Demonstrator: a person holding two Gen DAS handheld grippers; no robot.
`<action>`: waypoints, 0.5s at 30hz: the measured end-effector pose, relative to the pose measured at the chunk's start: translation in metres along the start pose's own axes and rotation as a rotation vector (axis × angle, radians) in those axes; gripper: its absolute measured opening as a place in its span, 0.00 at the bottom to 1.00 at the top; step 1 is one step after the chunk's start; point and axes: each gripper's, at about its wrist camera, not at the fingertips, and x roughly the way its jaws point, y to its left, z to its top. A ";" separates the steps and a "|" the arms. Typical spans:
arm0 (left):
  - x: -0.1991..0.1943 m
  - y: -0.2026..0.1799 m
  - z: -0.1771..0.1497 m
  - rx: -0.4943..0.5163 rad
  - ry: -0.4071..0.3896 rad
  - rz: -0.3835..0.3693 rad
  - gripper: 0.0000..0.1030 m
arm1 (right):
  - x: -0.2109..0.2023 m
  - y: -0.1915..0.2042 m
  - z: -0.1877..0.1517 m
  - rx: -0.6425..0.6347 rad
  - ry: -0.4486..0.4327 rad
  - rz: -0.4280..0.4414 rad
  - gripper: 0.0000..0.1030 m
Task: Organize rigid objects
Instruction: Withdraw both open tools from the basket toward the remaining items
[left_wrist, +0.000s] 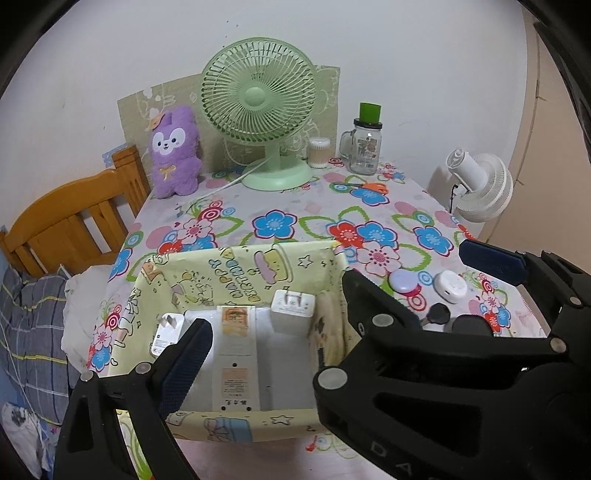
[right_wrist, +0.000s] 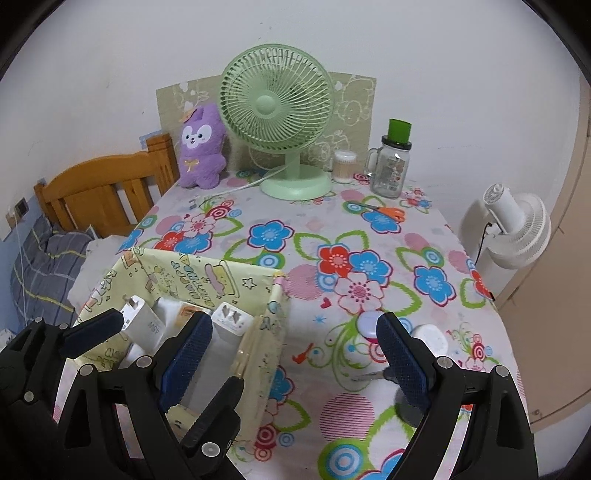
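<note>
A yellow cartoon-print box stands at the near left corner of the bench, which is covered in a flowered cloth. Inside the box lie a white remote control and two white plug chargers, one against the left wall, one at the far right. Just right of the box, near the front edge, sit a lilac round case, a white round case and a black key.

The left hand-held gripper hangs over the box, jaws spread, grasping nothing. The right hand-held gripper is likewise released, its jaws wide apart between the box and the round cases, empty.

Along the far edge stand a purple plush toy, a green fan and a glass jar.
</note>
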 end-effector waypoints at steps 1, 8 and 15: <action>-0.001 -0.003 0.001 0.001 -0.003 -0.004 0.94 | -0.002 -0.002 0.000 0.002 -0.003 -0.001 0.90; -0.007 -0.017 0.003 0.009 -0.012 -0.011 0.94 | -0.012 -0.017 -0.002 0.017 -0.014 -0.013 0.90; -0.010 -0.032 0.005 0.023 -0.015 -0.010 0.94 | -0.020 -0.032 -0.004 0.037 -0.016 -0.031 0.90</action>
